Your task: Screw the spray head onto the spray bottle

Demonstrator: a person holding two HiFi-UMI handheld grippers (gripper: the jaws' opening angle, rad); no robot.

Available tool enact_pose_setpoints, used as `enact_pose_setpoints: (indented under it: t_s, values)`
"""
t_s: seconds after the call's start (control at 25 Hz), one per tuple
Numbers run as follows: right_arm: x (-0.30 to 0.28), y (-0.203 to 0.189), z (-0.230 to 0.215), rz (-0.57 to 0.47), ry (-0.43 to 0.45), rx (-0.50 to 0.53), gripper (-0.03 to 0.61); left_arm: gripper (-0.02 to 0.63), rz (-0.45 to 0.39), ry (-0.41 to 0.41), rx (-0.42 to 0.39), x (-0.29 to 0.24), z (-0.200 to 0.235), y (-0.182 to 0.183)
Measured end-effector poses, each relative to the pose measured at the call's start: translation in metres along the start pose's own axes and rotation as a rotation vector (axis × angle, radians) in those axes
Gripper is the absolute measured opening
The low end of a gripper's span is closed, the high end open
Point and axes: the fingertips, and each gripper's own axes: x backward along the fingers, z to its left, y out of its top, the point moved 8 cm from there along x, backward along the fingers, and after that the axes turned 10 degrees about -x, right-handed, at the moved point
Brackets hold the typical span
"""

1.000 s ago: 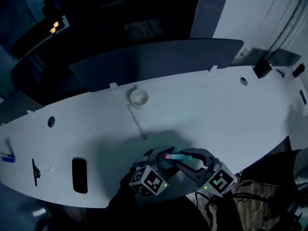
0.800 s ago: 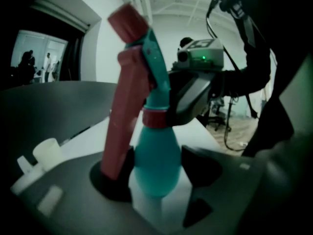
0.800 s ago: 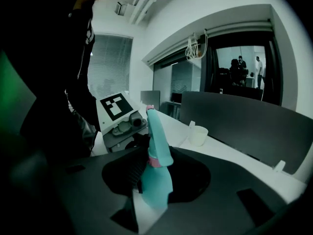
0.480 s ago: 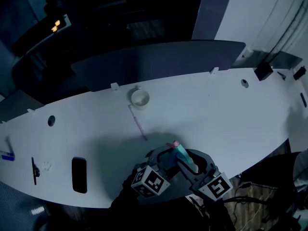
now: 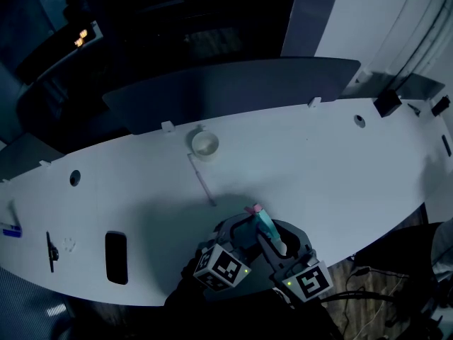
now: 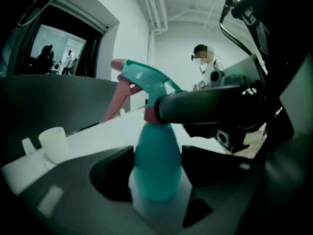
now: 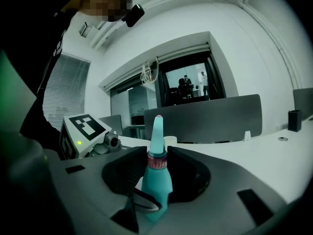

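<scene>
Spray bottle (image 6: 155,148): teal translucent plastic, rounded body narrowing to the neck. It is held between both grippers over the near edge of the long white table (image 5: 340,161). The teal plastic spray head with pink trigger (image 6: 139,80) already sits on the neck, and the pink ribbed collar (image 6: 150,114) is at the joint.

Left side: the left gripper (image 6: 156,166) has its jaws closed on the bottle body, one pad on each flank, low on the bulge. Long axis of the bottle runs upward out of these jaws. In the left gripper view the nozzle and trigger point left, toward the small white cup (image 6: 54,143) standing on the table well apart.

Right side: the right gripper (image 7: 157,166) comes in across the bottle's axis at neck height. Its jaws are clamped either side of the collar, and the head rises above them, seen edge-on. One of its dark fingers (image 6: 205,104) crosses the left gripper view level with the collar.

Judgement: the step in hand is turning the collar. The left gripper is the anchor. The right gripper is nearer the thread, so the twist falls to it, about the bottle's upright axis. Whether the thread is fully seated cannot be told. Risk: the body slips in the left jaws if it turns with the collar.
</scene>
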Motion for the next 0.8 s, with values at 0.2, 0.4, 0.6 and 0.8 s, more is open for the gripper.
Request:
enact_pose_setpoints:
  t_s: [0.2,0.4,0.6,0.8]
  values:
    - [0.000,0.008,-0.003,0.112,0.165,0.092,0.133,0.307,0.029,-0.082,-0.070,0.004,0.000,0.002]
    - [0.000,0.012,-0.007,0.141,0.293,0.095,0.133,0.307,-0.005,-0.237,-0.059,0.010,0.003,0.001]
    - [-0.001,0.014,-0.007,0.110,0.322,0.062,0.133,0.370,-0.048,-0.182,-0.001,0.022,0.017,-0.010]
    - [-0.004,0.009,-0.005,0.148,0.383,0.061,0.133,0.298,-0.041,-0.322,-0.010,0.021,0.013,-0.014]
